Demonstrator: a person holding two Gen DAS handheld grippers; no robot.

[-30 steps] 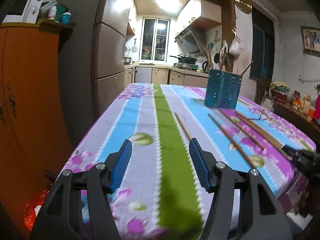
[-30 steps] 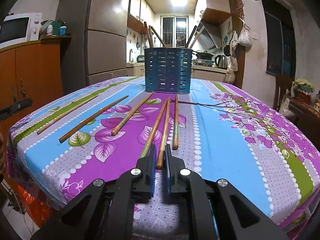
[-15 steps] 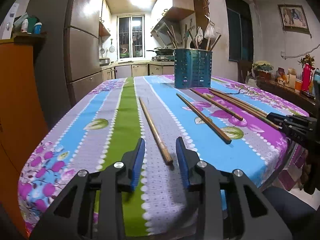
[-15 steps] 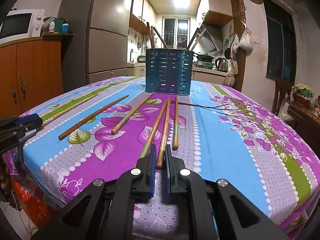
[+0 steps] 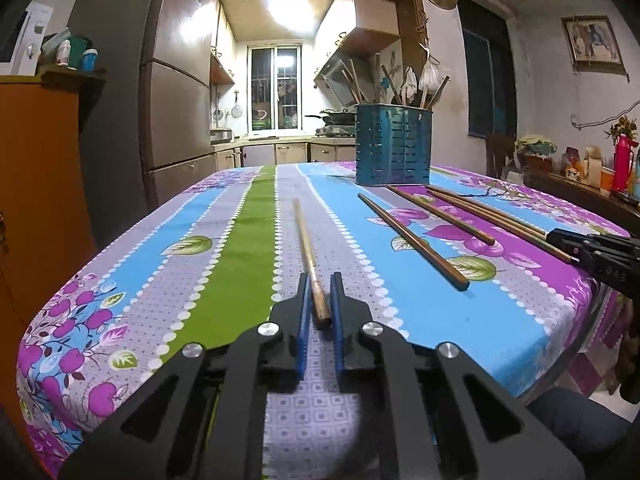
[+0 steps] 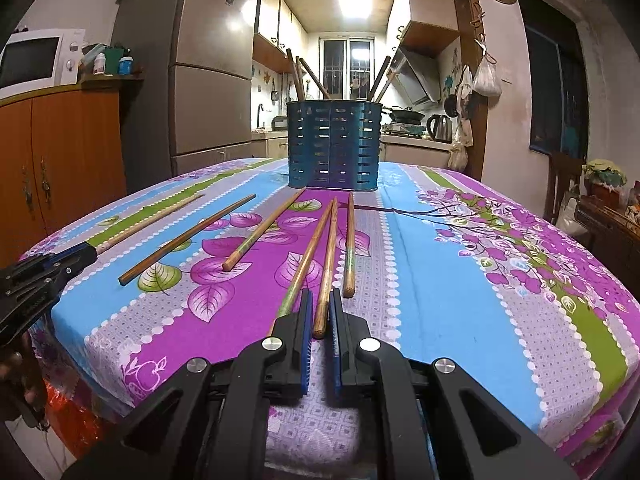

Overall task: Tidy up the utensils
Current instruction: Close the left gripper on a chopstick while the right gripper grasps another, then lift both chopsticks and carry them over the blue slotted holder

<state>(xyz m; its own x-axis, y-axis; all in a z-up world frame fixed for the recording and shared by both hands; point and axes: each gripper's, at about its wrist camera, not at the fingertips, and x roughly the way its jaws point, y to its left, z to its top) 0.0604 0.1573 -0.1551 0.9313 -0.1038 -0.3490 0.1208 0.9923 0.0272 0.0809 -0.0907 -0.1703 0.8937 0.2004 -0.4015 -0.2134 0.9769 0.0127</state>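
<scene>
Chopsticks are lying scattered on the flowered worktop (image 5: 248, 236), and more are already standing in the blue slotted holder (image 5: 393, 145) at the far end.

From the left wrist view, the left gripper (image 5: 319, 312) is closing its blue fingers (image 5: 305, 316) around the near end of a pale bamboo chopstick (image 5: 305, 240) that is lying along the grey stripe, pointing away toward the holder. The fingers are sitting tight on either side of its tip; whether they are truly pinching it yet I cannot tell for certain, but it looks gripped. Half a second ago those fingers were standing wider, with the stick loose between them, and a second ago they were fully spread over bare cloth. A dark chopstick (image 5: 412, 238) is lying apart to the right, and the other tool is showing at the right edge.

From the right wrist view, the right gripper (image 6: 320, 316) is holding its fingers nearly shut around the near end of a reddish chopstick (image 6: 326, 268), one of three lying close together in front of the holder (image 6: 333, 146). This grip is looking unchanged across the last second. A greenish chopstick (image 6: 298, 276) is lying just beside the left finger, outside the grip.

These sticks are light, stiff and smooth, so they will likely pivot or slip if pinched only at the very tip. Taking hold a little further up the shaft should be steadier for standing them in the holder.
</scene>
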